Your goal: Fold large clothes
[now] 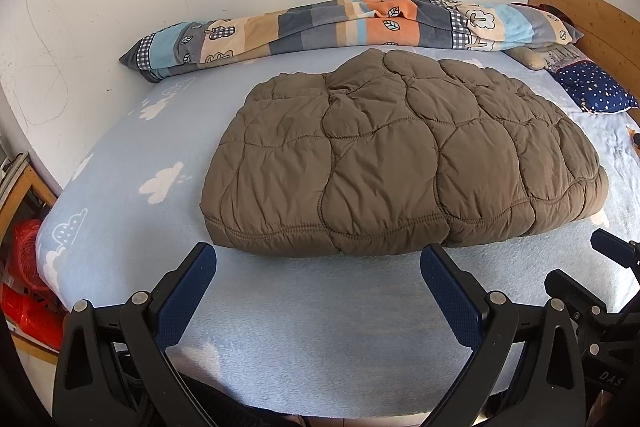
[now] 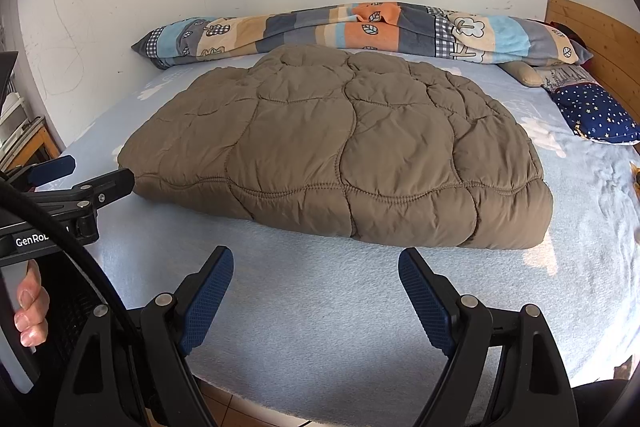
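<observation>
The brown quilted jacket (image 1: 400,155) lies folded in the middle of the bed (image 1: 320,339), near its front edge. The left gripper (image 1: 318,267) and right gripper (image 2: 316,267) hover wide apart, both empty, over that edge.

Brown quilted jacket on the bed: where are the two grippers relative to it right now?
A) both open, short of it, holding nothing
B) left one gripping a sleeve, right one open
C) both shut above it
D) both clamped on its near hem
A: the left gripper and right gripper stand wide open over bare blue sheet, short of the brown quilted jacket.
</observation>
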Action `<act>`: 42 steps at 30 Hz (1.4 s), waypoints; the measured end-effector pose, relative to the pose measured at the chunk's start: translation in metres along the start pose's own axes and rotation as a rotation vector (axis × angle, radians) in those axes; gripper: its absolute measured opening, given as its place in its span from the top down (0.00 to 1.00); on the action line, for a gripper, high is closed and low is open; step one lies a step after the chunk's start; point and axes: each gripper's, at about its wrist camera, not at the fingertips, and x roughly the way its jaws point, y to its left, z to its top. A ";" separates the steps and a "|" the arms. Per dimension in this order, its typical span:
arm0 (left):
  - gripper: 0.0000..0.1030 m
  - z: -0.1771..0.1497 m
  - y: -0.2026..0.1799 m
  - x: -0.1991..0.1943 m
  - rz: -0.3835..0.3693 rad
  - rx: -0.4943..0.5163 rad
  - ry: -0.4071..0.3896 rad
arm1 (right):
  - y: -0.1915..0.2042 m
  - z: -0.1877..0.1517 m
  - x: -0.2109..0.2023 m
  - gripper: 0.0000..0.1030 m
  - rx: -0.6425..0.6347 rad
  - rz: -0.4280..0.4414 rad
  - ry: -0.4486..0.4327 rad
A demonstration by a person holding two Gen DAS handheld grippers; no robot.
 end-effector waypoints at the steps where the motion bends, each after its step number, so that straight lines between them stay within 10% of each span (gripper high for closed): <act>1: 0.01 0.000 0.000 0.000 -0.001 0.000 0.001 | 0.000 0.000 0.000 0.15 -0.001 0.000 -0.001; 42: 0.01 -0.001 0.000 0.001 0.008 0.004 0.001 | -0.002 0.002 -0.002 0.14 0.007 0.000 0.001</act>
